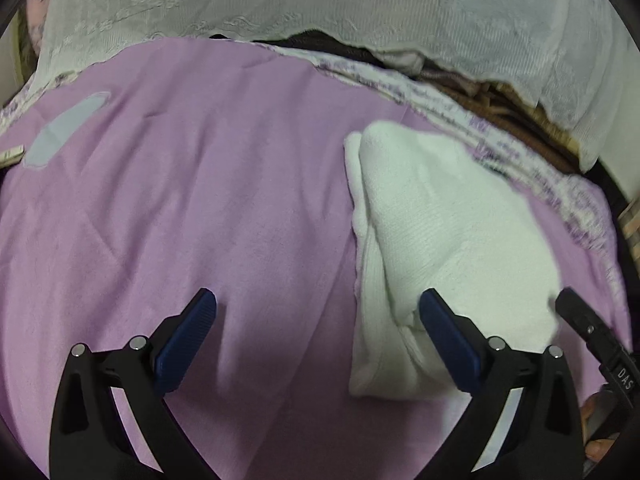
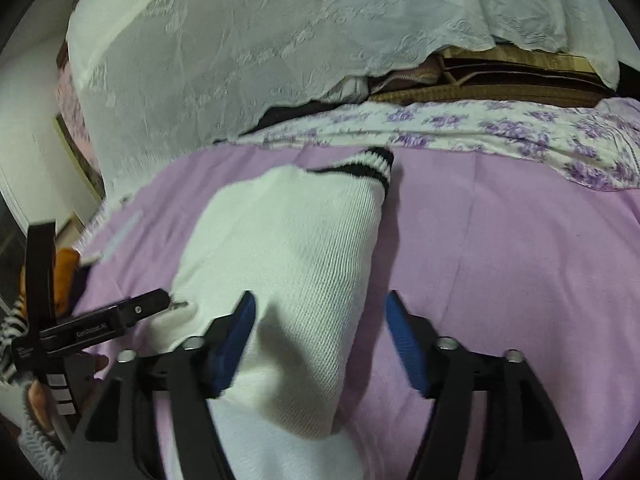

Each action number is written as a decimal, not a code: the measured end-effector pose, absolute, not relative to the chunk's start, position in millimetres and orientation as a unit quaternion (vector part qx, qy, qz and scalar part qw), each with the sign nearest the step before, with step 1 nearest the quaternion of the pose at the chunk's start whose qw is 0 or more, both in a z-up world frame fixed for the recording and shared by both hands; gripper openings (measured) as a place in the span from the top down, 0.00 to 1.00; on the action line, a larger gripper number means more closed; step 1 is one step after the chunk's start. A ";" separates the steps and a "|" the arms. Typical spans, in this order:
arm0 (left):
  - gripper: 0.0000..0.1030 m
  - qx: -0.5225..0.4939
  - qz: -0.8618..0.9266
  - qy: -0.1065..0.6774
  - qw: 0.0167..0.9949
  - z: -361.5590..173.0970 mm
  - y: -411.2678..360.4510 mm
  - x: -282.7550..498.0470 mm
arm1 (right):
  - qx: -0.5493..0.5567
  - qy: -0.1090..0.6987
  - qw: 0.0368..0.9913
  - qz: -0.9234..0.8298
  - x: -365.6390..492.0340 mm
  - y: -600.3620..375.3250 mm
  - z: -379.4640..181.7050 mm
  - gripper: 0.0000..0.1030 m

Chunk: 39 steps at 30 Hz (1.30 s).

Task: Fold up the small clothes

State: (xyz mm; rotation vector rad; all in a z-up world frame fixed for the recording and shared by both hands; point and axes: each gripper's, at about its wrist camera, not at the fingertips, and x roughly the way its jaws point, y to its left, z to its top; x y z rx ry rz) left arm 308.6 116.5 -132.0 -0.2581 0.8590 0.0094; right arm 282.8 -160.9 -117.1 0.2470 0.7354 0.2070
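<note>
A small white knit garment (image 1: 432,232) lies folded on a lilac blanket (image 1: 200,200). In the right wrist view the garment (image 2: 288,248) shows a black-and-white striped cuff (image 2: 368,162) at its far end. My left gripper (image 1: 316,304) is open; its right fingertip (image 1: 434,304) rests at the garment's near edge, its left fingertip over bare blanket. My right gripper (image 2: 320,304) is open over the garment's near part, with cloth lying between its fingers. The left gripper's finger (image 2: 132,314) shows at the garment's left edge in the right wrist view.
A white lace cloth (image 1: 320,4) drapes over stacked things at the back. A floral purple sheet (image 2: 480,128) edges the blanket. A grey patch (image 1: 66,130) sits on the blanket at far left. The right gripper's body (image 1: 592,332) shows at the right in the left wrist view.
</note>
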 end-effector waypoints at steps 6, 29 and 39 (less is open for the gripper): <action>0.04 -0.134 -0.008 0.383 0.914 -96.9 108.9 309.4 | 0.148 0.331 0.927 0.093 285.1 -171.1 -90.0 0.24; 0.04 -0.043 0.030 0.390 0.919 -131.5 61.9 350.6 | 0.128 0.389 0.911 0.048 346.1 -156.6 -133.7 0.09; 0.04 -0.043 0.018 0.381 0.923 -122.2 60.9 343.5 | 0.134 0.354 0.923 0.069 333.1 -160.2 -109.4 0.09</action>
